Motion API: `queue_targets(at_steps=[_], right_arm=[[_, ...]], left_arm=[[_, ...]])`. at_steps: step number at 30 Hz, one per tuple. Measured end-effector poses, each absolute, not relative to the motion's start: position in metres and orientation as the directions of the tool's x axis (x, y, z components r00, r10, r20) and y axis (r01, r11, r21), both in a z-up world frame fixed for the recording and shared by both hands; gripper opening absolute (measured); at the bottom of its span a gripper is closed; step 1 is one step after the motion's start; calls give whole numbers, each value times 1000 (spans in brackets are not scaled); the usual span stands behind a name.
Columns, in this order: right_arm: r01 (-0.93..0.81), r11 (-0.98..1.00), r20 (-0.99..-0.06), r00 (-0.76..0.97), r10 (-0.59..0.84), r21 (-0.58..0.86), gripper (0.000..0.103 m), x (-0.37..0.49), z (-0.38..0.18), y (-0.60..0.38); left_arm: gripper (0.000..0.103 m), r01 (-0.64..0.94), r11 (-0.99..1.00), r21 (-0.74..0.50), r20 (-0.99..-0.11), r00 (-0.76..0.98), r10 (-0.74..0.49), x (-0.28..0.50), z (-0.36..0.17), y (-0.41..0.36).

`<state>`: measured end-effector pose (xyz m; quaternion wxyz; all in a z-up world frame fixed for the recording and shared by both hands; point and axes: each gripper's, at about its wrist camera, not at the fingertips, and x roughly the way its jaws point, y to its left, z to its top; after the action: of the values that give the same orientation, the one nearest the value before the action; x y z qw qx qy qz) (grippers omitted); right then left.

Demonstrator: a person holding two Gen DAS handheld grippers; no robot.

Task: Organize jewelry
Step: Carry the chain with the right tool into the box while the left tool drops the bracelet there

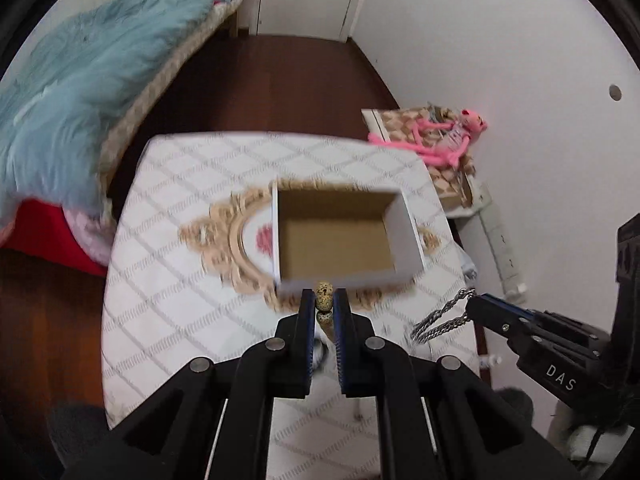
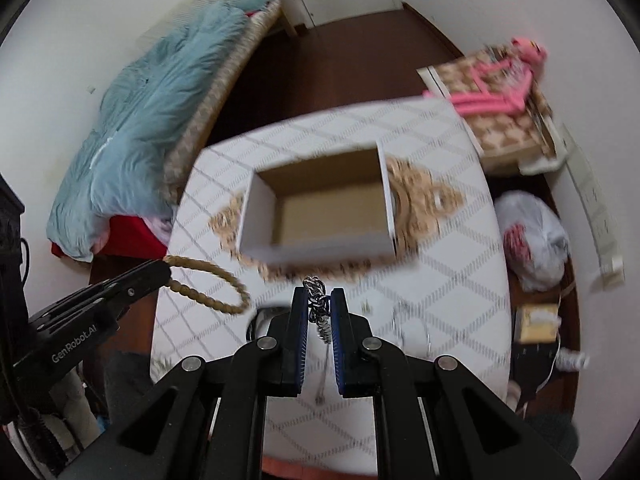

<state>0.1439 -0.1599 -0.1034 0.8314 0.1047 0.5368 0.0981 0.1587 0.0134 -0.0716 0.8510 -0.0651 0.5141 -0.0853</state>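
Left gripper (image 1: 324, 300) is clamped on a speckled tan bead bracelet (image 1: 324, 297), right gripper (image 2: 319, 302) pinched on a silver chain bracelet (image 2: 319, 307), both hanging just short of the open white cardboard box (image 1: 406, 236) on the quilted white table (image 1: 168, 216). I'd carry each over the rim before letting go. Count: two bracelets, one box.

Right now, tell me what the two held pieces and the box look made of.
Beaded bracelet: speckled tan beads, probably stone, matte. Chain: silvery linked metal, glinting. Box: cardboard, white outside, raw brown inside. Left gripper and right gripper each clamp one piece.
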Motion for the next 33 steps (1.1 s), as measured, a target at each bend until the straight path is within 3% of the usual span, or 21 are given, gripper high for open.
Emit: queue_targets(at_steps=[6, 20, 22, 23, 24, 25, 26, 28, 30, 32, 33], right_arm=[[-79, 971, -887, 396, 240, 227, 11, 205, -106, -151], [-67, 973, -941, 250, 230, 220, 11, 291, -164, -148], [-61, 967, -942, 217, 254, 247, 12, 298, -170, -149], [-55, 964, -942, 207, 265, 259, 12, 301, -173, -150], [-50, 962, -941, 199, 273, 268, 12, 303, -175, -152], [-45, 960, -942, 184, 279, 276, 13, 305, -178, -152], [-39, 960, -943, 180, 279, 276, 14, 306, -180, -153], [-29, 965, -946, 191, 262, 261, 33, 307, -180, -158], [-21, 967, -947, 197, 254, 255, 61, 306, -179, -161], [-29, 980, -956, 213, 200, 198, 65, 303, -177, -161], [-35, 986, -961, 222, 168, 164, 72, 301, -176, -160]], left_arm=[[7, 83, 974, -210, -879, 419, -225, 212, -88, 12], [9, -2, 931, -364, -900, 261, -351, 291, -141, 14], [20, -21, 934, -356, -906, 253, -340, 295, -144, 16], [41, -24, 939, -344, -909, 258, -327, 297, -144, 17], [70, -26, 946, -324, -914, 266, -306, 297, -143, 18], [78, -29, 948, -316, -915, 274, -297, 298, -142, 19], [79, -31, 950, -309, -913, 289, -288, 298, -140, 21], [80, -30, 965, -261, -921, 306, -240, 297, -138, 24], [90, -30, 975, -220, -926, 319, -200, 295, -137, 27], [98, -33, 986, -160, -929, 343, -139, 291, -137, 30], [100, -34, 990, -135, -928, 355, -114, 289, -138, 31]])
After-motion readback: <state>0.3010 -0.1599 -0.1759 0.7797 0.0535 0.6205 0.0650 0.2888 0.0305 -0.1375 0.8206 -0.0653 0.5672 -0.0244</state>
